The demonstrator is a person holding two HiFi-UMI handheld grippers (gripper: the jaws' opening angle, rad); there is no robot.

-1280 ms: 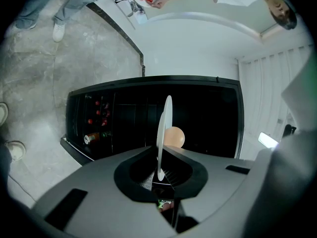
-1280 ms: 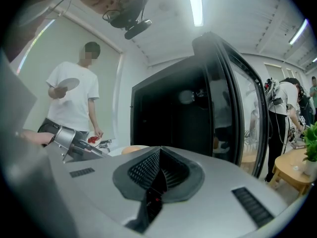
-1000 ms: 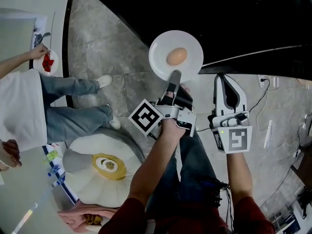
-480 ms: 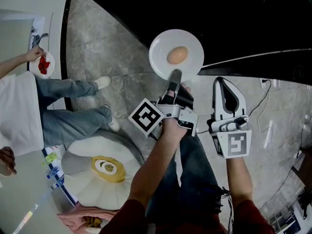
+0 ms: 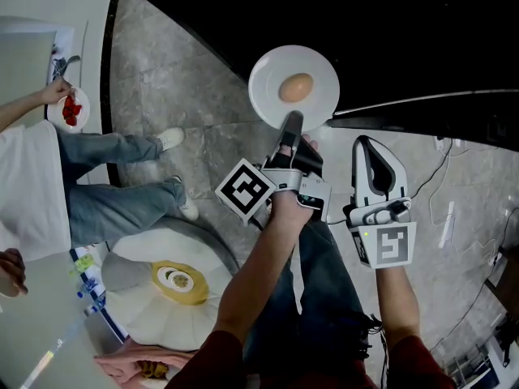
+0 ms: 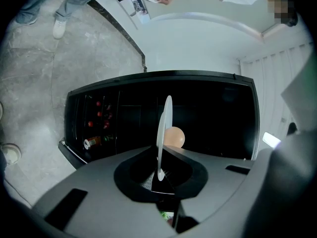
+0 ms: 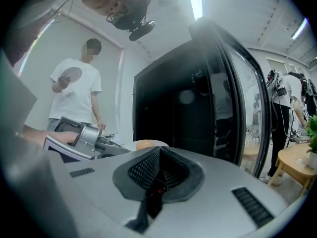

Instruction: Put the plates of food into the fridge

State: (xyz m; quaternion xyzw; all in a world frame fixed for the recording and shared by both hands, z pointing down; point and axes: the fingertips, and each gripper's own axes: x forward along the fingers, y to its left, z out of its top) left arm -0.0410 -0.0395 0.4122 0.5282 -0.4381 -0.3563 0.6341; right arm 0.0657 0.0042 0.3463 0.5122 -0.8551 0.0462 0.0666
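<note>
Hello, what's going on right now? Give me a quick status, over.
Left gripper shut on plate rim, round tan food on it. Right gripper shut, empty. Dark fridge ahead; door state unclear.

Dark red sleeves (image 5: 207,365) and blue jeans (image 5: 326,270) are what the wearer has on. The left gripper (image 5: 290,122) is black, tapering to a narrow dark tip, with a pale grey block behind it. The right gripper (image 5: 364,144) has a smooth white shell round a black inside, and a small green light (image 5: 366,234) glows on it. Each carries a white cube printed with black square markers, the left cube (image 5: 246,191) and the right cube (image 5: 388,245). Thin black cables (image 5: 371,324) loop at the waist. Close up, the housings (image 7: 223,182) are matte grey, with black ribbed pads (image 7: 143,170).
</note>
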